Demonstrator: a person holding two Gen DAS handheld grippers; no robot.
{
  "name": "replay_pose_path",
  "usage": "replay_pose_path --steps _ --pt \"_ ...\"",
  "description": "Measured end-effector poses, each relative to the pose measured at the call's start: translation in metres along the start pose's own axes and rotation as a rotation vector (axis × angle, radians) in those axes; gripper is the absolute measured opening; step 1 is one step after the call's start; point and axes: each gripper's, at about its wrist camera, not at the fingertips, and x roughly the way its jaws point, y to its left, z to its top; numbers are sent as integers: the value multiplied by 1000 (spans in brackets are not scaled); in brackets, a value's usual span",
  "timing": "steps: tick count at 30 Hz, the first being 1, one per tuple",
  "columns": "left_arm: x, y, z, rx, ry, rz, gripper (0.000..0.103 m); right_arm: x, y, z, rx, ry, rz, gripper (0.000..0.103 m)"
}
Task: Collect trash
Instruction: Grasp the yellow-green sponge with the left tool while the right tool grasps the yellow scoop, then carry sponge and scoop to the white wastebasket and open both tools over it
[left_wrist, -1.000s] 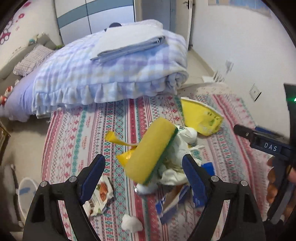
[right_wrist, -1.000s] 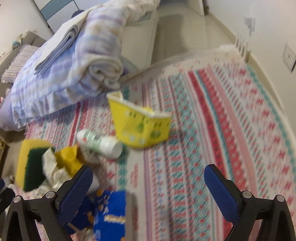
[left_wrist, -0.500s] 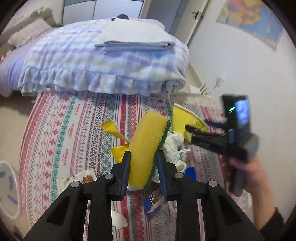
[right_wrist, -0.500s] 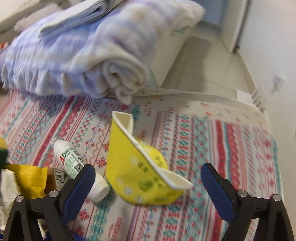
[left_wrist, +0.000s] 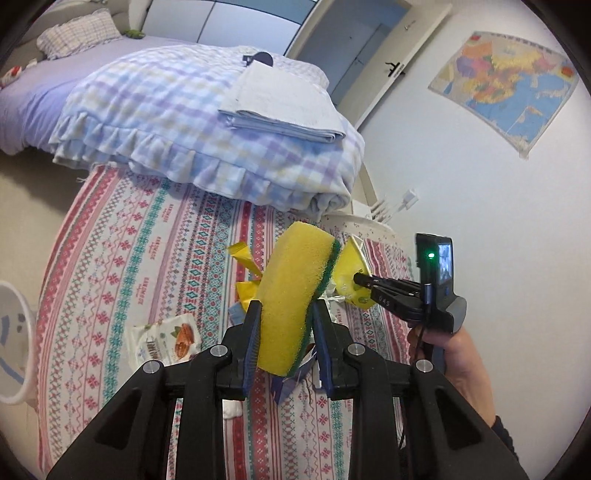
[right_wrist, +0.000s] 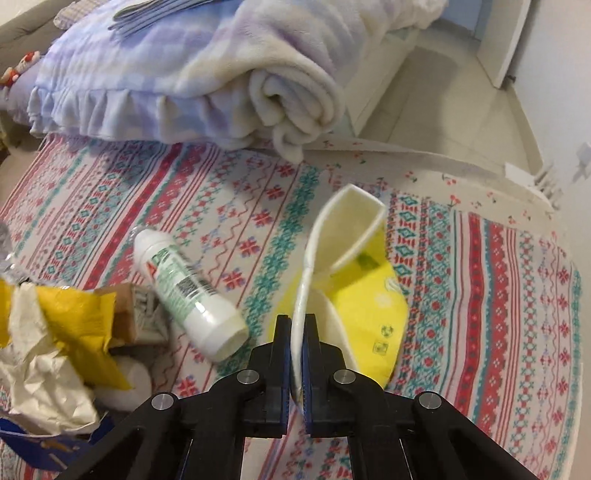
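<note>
Yellow sponge (left_wrist: 295, 295) clamped upright in left claw (left_wrist: 285, 334), lifted above the trash pile on the patterned bedspread (left_wrist: 155, 251). Right view: right claw (right_wrist: 297, 354) pinches crushed yellow cup (right_wrist: 354, 291) at its rim; white bottle (right_wrist: 184, 291) just left, open bedspread to the right.

Gripped yellow sponge (left_wrist: 295, 295), crushed cup (right_wrist: 354, 288)

Light: soft, even indoor brightness, no hard glare.
Shadows: faint, diffuse beneath the folded blanket (right_wrist: 192, 74) on the patterned rug (right_wrist: 480, 277).
Left view: sharp; wall map (left_wrist: 506, 85) bowed by fisheye, corners vignetted black.
Right view: softer; white bottle (right_wrist: 184, 291) and crumpled paper (right_wrist: 40, 376) smeared by motion blur.
</note>
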Motion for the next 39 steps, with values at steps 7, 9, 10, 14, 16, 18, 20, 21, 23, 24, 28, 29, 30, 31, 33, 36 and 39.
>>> replay_pose_path --steps 7,9,10,14,16,18,20,21,23,24,28,29,30,31,33,36,39 --pt "-27 20 -8 -38 -24 23 29 -28 4 2 75 -67 84 2" --pt "-32 26 -8 -58 -22 18 29 -38 1 -1 105 -91 118 2" --pt "-34 27 -9 -61 -26 19 29 -41 0 -1 122 -101 131 2" --pt "-47 35 -10 -76 -49 23 29 -57 -18 -6 215 -154 210 2" --pt "-51 40 -12 -86 -48 28 29 -57 -21 -8 220 -151 201 2" --pt "-58 46 -13 -92 -53 37 29 -55 -23 -8 218 -146 209 2" --pt "-68 54 -13 -85 -72 76 29 -56 -25 -9 238 -148 191 2" --pt "-72 61 -12 -87 -80 100 29 -58 -24 -8 239 -155 179 2" --pt "-80 82 -9 -123 -92 125 29 -64 -12 -5 204 -170 141 2" --pt "-83 94 -8 -148 -97 135 29 -68 -2 -4 164 -183 117 2" --pt "-98 149 -12 -229 -139 230 29 -95 32 -4 78 -264 105 2" --pt "-99 166 -18 -266 -141 248 29 -103 39 -4 68 -288 112 2" --pt "-98 178 -23 -300 -132 259 29 -108 45 -5 59 -305 116 2" --pt "-96 192 -29 -342 -113 269 29 -118 56 -6 39 -333 123 2" --pt "-94 217 -40 -435 -81 256 29 -128 73 -8 9 -364 144 2" --pt "-101 238 -46 -516 -89 226 29 -141 104 -13 -60 -404 165 2" --pt "-110 250 -51 -539 -109 258 29 -155 131 -14 -95 -441 222 2"
